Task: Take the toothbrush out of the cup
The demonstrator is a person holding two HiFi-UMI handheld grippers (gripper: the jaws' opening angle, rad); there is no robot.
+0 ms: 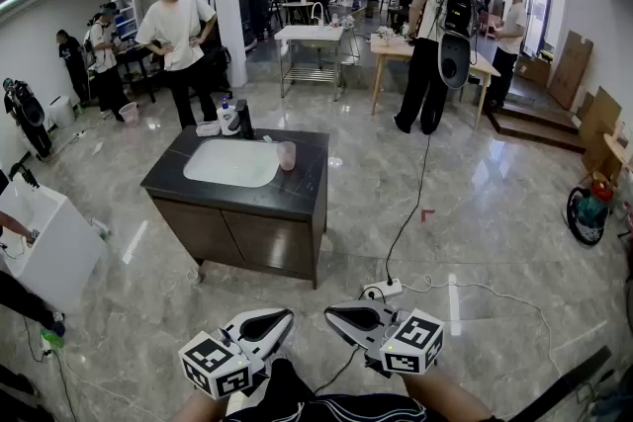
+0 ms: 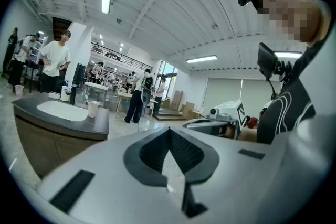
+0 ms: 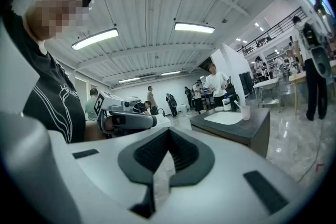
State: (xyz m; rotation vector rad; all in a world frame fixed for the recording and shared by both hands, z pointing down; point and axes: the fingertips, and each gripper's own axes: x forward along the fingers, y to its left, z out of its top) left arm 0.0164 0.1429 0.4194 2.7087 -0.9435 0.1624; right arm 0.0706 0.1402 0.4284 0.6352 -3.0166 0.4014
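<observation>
A pale pink cup (image 1: 287,155) stands on the dark counter of the sink cabinet (image 1: 297,198), just right of the white basin (image 1: 232,163). In the right gripper view the cup (image 3: 245,113) has a thin white toothbrush (image 3: 237,104) leaning out of it; the left gripper view shows the same cup (image 2: 93,109). Both grippers are held low and close to my body, far from the cabinet, tips turned toward each other. My left gripper (image 1: 280,315) (image 2: 169,131) is shut with nothing in it. My right gripper (image 1: 333,312) (image 3: 168,131) is shut and holds nothing either.
A white pump bottle (image 1: 228,120) and a dark bottle (image 1: 244,119) stand at the counter's back left. A power strip (image 1: 382,290) and its cables lie on the glossy floor between me and the cabinet. A white unit (image 1: 49,237) stands left. Several people and tables fill the background.
</observation>
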